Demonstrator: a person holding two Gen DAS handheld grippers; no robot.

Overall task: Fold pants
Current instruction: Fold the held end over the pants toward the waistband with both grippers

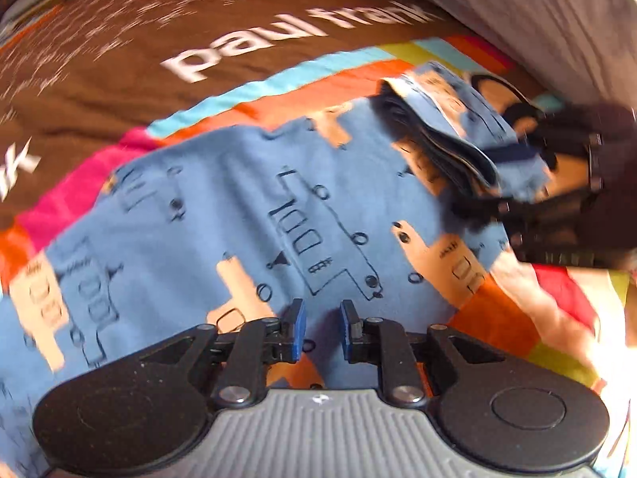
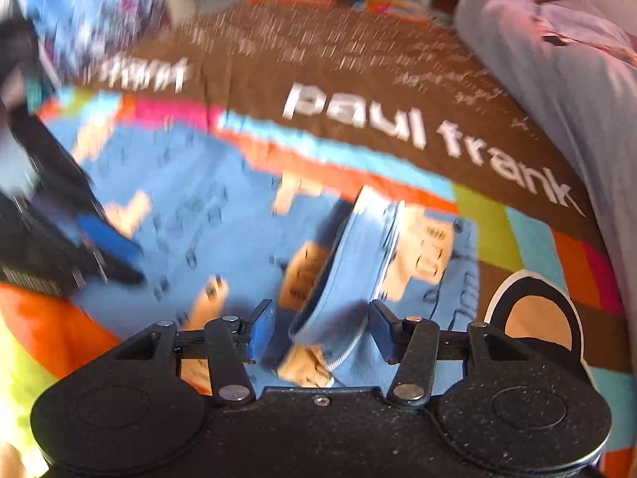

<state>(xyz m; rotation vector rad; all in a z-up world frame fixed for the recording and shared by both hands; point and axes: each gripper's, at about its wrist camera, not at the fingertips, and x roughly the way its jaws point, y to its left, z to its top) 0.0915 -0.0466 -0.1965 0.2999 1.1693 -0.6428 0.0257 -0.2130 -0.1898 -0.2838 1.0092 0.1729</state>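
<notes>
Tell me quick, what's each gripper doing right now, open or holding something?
Left gripper: slightly open, nothing pinched, over the blue pants.
Right gripper: open, folded pants edge between its fingers, not clamped.

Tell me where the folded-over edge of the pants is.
In the right wrist view the fold stands up mid-frame between the open right gripper fingers, on the blanket below the "paul frank" lettering.

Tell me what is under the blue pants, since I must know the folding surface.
Under the blue pants lies a multicoloured striped bedspread, its brown band printed "paul frank". Only its parts around the pants show; what lies directly beneath them is covered.
</notes>
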